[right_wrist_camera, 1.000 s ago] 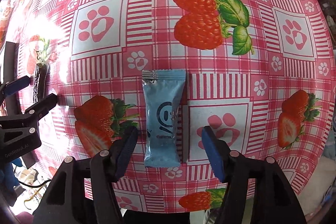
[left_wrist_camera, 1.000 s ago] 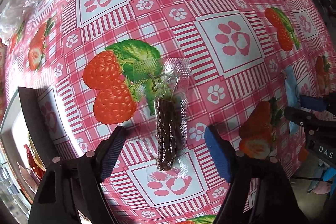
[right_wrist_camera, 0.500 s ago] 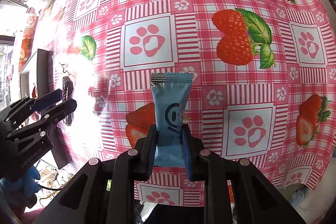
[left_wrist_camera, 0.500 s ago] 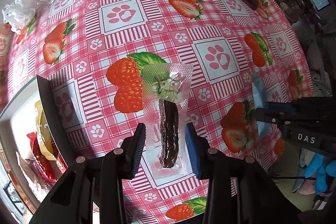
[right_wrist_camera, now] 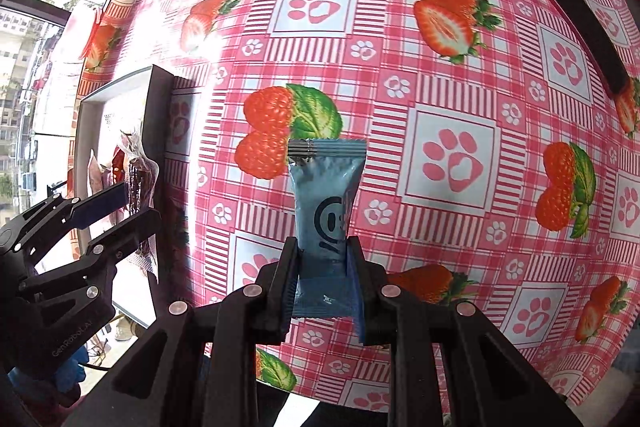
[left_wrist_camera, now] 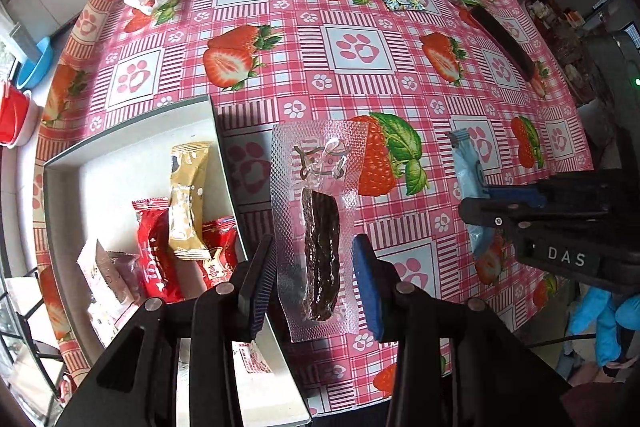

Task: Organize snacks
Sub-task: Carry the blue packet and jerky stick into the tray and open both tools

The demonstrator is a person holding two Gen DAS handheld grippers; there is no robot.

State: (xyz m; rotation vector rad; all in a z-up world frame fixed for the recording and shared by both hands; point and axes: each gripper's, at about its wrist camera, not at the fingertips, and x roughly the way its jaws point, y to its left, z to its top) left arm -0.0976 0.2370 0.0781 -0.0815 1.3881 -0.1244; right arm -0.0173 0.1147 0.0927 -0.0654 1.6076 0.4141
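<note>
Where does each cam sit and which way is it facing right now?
Left wrist: on the left gripper, looking forward past its fingers around a clear sausage pack to the table and white tray; right gripper shows.
Right wrist: on the right gripper, facing the table over the clamped blue packet; left gripper shows.
Shared: both packs, tray, strawberry tablecloth.

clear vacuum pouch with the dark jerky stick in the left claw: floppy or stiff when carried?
The clear pouch probably stays fairly stiff along the dark stick; its wide flat film borders likely flex. Glossy plastic may slip in the left claw. Looks light.
</note>
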